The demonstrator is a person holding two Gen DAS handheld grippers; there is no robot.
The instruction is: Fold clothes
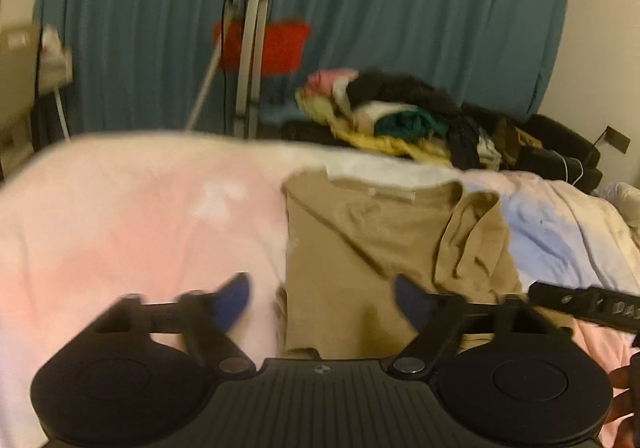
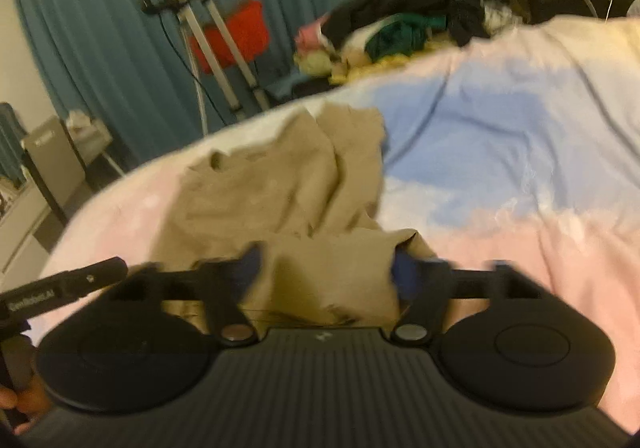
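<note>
A tan shirt (image 1: 376, 244) lies on the pink and blue bedspread (image 1: 140, 224), its left side straight and its right side bunched in folds. My left gripper (image 1: 322, 298) is open and empty over the shirt's near left edge. In the right wrist view the shirt (image 2: 280, 184) lies ahead, and its near hem sits between the blue fingers. My right gripper (image 2: 326, 268) is open with the hem cloth between its jaws. The right gripper's finger also shows in the left wrist view (image 1: 592, 304).
A pile of mixed clothes (image 1: 400, 112) lies at the far edge of the bed. A metal stand (image 1: 250, 48) with a red item (image 1: 264, 48) is before the teal curtain (image 1: 400, 8). A grey box (image 2: 52, 160) stands left of the bed.
</note>
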